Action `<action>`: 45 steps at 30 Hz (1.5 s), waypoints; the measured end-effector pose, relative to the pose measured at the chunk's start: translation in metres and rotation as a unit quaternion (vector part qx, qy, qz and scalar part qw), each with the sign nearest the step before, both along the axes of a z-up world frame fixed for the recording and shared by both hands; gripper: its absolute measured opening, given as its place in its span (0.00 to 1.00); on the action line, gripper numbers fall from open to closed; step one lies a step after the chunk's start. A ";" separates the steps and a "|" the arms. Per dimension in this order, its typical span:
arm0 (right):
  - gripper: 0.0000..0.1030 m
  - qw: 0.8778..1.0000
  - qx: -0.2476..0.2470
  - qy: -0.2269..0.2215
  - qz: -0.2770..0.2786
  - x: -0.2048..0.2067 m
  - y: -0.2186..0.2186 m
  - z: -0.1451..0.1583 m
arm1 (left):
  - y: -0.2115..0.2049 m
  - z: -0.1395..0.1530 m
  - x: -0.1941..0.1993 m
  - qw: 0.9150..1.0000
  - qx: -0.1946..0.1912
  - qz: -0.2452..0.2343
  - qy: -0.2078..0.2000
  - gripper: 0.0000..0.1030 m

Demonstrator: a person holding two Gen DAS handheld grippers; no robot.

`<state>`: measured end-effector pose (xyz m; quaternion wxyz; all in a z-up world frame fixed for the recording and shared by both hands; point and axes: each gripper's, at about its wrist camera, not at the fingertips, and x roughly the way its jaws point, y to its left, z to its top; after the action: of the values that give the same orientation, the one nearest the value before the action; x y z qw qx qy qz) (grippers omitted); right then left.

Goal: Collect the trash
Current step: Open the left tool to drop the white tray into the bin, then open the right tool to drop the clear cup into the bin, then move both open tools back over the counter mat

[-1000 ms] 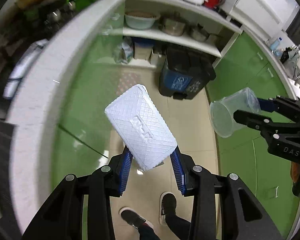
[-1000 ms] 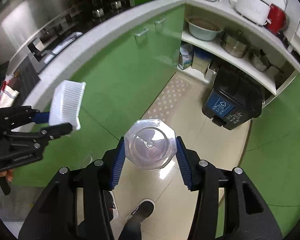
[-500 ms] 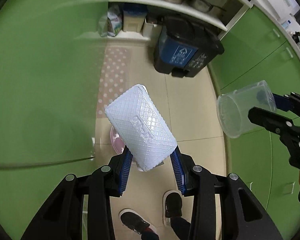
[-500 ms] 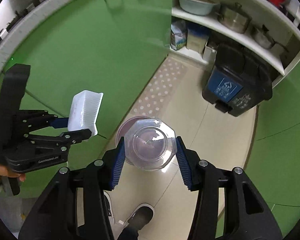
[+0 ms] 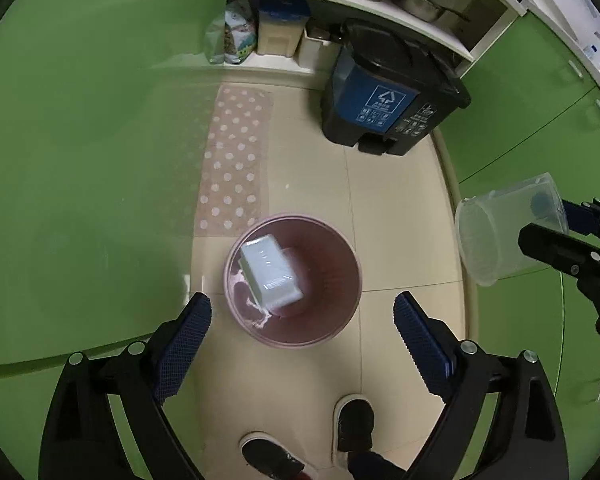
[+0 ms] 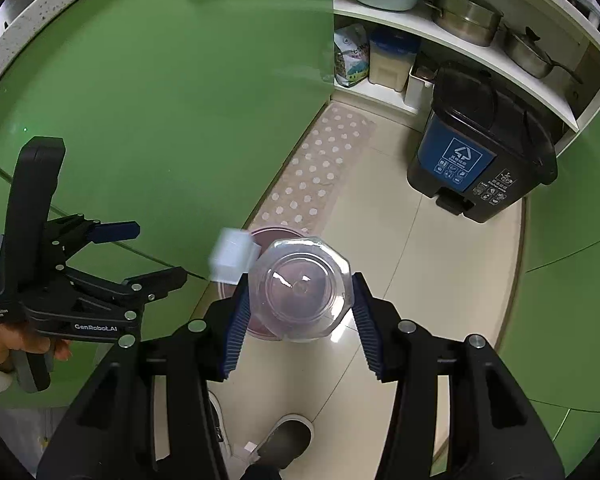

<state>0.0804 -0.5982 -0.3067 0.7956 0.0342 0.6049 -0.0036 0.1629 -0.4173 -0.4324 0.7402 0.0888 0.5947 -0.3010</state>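
Observation:
A round pink waste bin [image 5: 342, 320] stands on the tiled floor below me. A white ribbed plastic box [image 5: 270, 276] is in the bin's mouth; in the right wrist view the box [image 6: 232, 258] is blurred, falling at the bin's rim [image 6: 276, 233]. My left gripper [image 5: 302, 332] is open and empty above the bin; it also shows in the right wrist view [image 6: 152, 254]. My right gripper [image 6: 298, 300] is shut on a clear plastic cup [image 6: 300, 286], held right of the bin; the cup also shows in the left wrist view [image 5: 508, 228].
A black and blue pedal bin [image 5: 388, 92] stands at the back by white shelves [image 6: 452, 32] with pots and a bowl. A dotted mat [image 5: 232, 160] lies along the green cabinets [image 5: 80, 140]. The person's shoes [image 5: 352, 424] are below.
My left gripper opened and let go of the white box, which dropped into the pink bin. Both grippers moved down and over the bin. The cup stays gripped.

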 end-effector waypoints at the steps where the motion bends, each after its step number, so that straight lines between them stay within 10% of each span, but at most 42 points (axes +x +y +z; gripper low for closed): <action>1: 0.48 1.000 0.001 0.001 0.001 0.001 0.000 -0.001 | 0.002 0.001 0.000 1.000 0.001 0.003 -0.001 0.87; 18: 0.49 0.999 0.018 0.006 0.025 0.022 0.021 -0.025 | 0.031 0.018 0.005 0.999 -0.008 0.026 -0.020 0.93; 22: 0.85 0.999 0.021 -0.004 0.024 0.028 0.024 -0.031 | 0.035 0.016 0.004 0.999 -0.006 0.030 -0.020 0.93; 32: 0.94 1.000 0.011 0.013 0.009 0.027 0.021 -0.033 | 0.036 0.014 0.000 1.000 0.001 0.024 -0.018 0.93; 45: 0.95 0.999 -0.022 0.011 -0.036 -0.027 0.010 0.072 | 0.029 0.102 -0.043 0.999 -0.008 0.001 -0.036 0.93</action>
<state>0.0537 -0.5878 -0.2344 0.7891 0.0383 0.6114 -0.0456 0.1201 -0.3881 -0.3299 0.7622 0.0927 0.5651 -0.3018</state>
